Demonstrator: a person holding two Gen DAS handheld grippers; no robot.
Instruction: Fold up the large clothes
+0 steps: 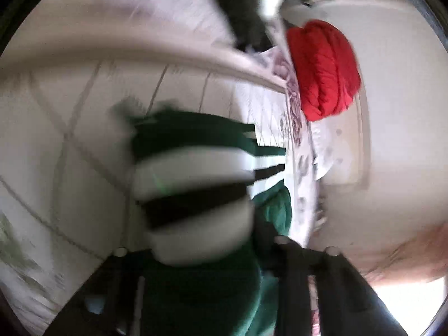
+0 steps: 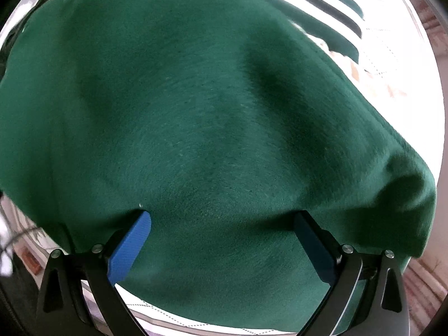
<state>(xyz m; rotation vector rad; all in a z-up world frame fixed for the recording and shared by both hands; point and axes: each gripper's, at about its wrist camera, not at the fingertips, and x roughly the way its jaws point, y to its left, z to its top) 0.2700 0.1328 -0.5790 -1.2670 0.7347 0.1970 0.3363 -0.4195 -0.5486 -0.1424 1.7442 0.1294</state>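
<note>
A large dark green garment (image 2: 212, 117) with white and black stripes (image 2: 322, 2) fills the right wrist view. My right gripper (image 2: 222, 221) is open, its blue pads (image 2: 128, 246) spread wide just under the green cloth, which drapes over the tips. In the blurred left wrist view, the striped green cloth (image 1: 193, 173) bunches right in front of my left gripper (image 1: 224, 249); the cloth covers the fingertips, so its hold is unclear.
A white quilted bed cover (image 1: 70, 128) lies under the garment. A folded red garment (image 1: 324, 67) sits on the bed's far side, a dark garment (image 1: 238, 8) beyond it. A flowered sheet edge (image 1: 296, 128) runs along the mattress.
</note>
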